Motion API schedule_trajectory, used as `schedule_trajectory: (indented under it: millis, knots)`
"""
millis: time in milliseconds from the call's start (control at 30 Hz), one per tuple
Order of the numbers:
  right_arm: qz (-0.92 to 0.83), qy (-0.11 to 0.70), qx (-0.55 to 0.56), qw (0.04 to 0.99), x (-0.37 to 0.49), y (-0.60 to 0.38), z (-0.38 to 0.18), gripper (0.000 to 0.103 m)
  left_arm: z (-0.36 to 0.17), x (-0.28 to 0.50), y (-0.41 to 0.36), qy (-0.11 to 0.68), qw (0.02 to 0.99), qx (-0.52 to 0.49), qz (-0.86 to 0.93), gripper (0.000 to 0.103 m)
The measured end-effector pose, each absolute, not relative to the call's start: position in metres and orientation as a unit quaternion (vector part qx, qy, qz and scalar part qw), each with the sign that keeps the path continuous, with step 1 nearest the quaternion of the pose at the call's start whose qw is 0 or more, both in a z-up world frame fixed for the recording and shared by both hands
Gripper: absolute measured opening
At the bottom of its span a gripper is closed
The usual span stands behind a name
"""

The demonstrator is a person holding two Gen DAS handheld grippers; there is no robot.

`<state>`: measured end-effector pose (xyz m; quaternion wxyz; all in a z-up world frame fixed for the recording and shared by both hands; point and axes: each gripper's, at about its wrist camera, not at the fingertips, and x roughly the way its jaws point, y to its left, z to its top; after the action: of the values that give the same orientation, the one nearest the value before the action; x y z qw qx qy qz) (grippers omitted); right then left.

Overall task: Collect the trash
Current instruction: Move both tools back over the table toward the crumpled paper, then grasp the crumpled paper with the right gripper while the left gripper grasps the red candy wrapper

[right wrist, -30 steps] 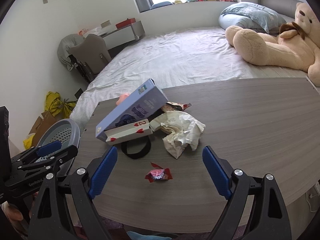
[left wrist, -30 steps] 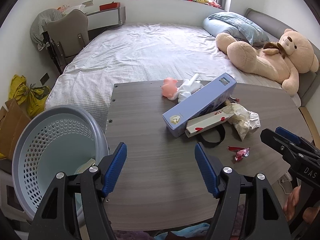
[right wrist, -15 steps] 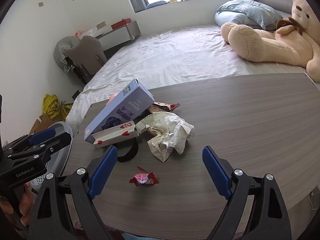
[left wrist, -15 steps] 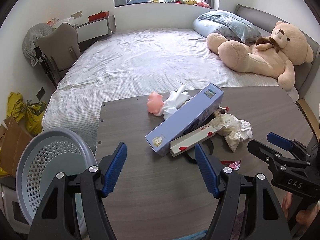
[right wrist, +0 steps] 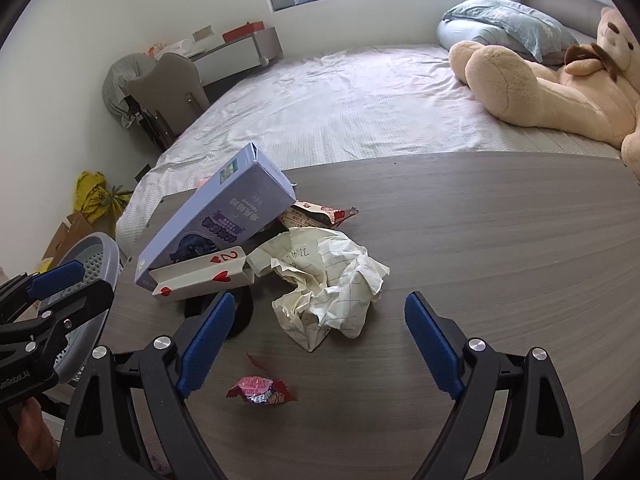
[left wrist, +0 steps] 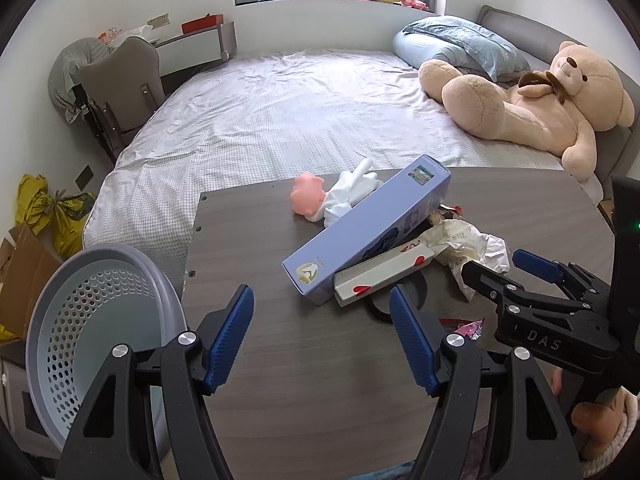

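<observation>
Left gripper (left wrist: 322,334) wide open, holding nothing, over bare grey wood table (left wrist: 312,384) near its left edge, perforated blue-grey basket (left wrist: 80,320) just beside it off the table. Right gripper (right wrist: 316,336) also wide open and empty, above the trash pile: crumpled lined paper (right wrist: 328,280) between its fingers, red-pink candy wrapper (right wrist: 262,390) nearer the camera. Lilac carton (right wrist: 218,224) lies tilted on the playing-card box (right wrist: 200,278), snack wrapper (right wrist: 316,214) behind, black loop (right wrist: 240,312) under the box. Pink toy (left wrist: 306,198) and white cloth (left wrist: 348,196) at far table edge.
</observation>
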<state>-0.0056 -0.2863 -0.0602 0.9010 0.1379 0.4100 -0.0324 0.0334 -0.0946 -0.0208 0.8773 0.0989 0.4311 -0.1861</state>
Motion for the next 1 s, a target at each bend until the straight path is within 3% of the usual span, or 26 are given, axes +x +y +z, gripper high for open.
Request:
schedule_trajectory:
  millis: [333,500,667,1000]
  knots:
    - [-0.047,0.437,0.113,0.891,0.018,-0.286,-0.071,0.085,-0.023,0.033,-0.09,0.437,0.877,0.094,-0.175,0.068]
    - [-0.039,0.446,0.116,0.887,0.022,-0.287,-0.075,0.063,-0.023,0.033,-0.091,0.438,0.877,0.094,-0.176,0.068]
    - [-0.034,0.443,0.134,0.886,0.018,-0.293,-0.074,0.05,-0.025,0.033,-0.092,0.439,0.876,0.093,-0.177,0.068]
    - [-0.044,0.423,0.184,0.886,-0.005,-0.314,-0.068,0.044,-0.027,0.031,-0.098,0.44,0.874,0.095,-0.181,0.067]
